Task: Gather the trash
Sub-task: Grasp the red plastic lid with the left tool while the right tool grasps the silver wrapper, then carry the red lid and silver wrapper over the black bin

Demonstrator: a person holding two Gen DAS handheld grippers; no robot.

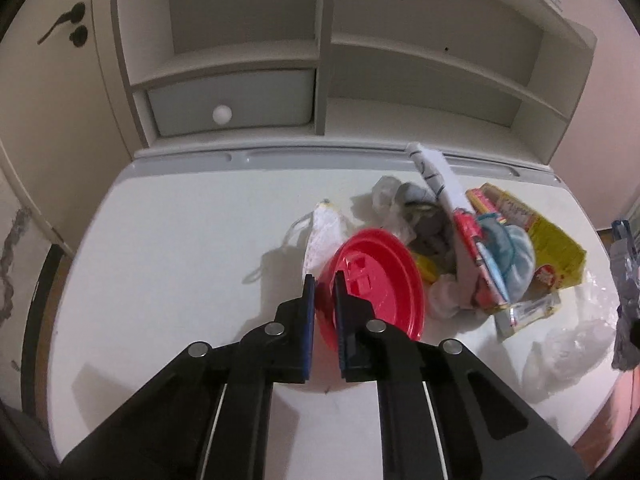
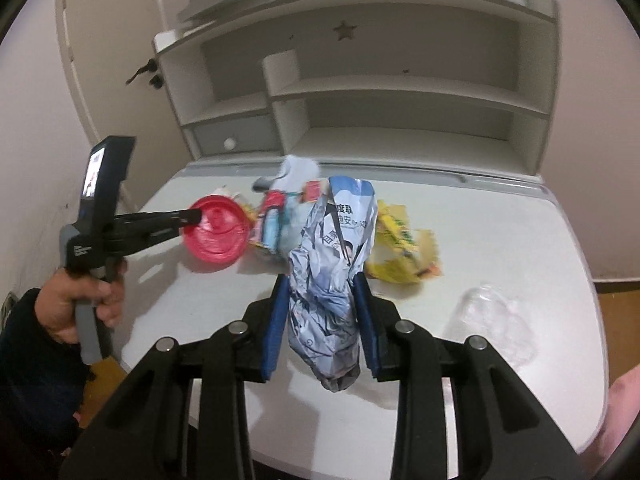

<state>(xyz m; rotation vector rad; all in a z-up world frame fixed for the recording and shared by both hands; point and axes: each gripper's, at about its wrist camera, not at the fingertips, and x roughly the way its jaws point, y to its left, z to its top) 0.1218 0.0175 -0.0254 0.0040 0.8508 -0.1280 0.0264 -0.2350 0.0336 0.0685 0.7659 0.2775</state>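
My left gripper [image 1: 323, 280] is shut on the rim of a red plastic lid [image 1: 384, 280] and holds it tilted above the white desk [image 1: 180, 240]. It also shows in the right wrist view [image 2: 214, 228], held by the left gripper [image 2: 196, 213]. My right gripper [image 2: 322, 280] is shut on a crumpled silver-blue foil bag [image 2: 332, 280], lifted above the desk; the bag shows at the right edge of the left wrist view [image 1: 624, 280]. A trash pile lies behind: a white face mask [image 1: 320, 232], a yellow wrapper [image 1: 548, 248], a blue cloth [image 1: 516, 256].
A clear plastic bag [image 2: 496, 320] lies on the desk's right side, also in the left wrist view [image 1: 568, 344]. A shelf unit [image 1: 328, 60] with a drawer [image 1: 228, 104] stands at the back. A door [image 1: 60, 80] is at the left.
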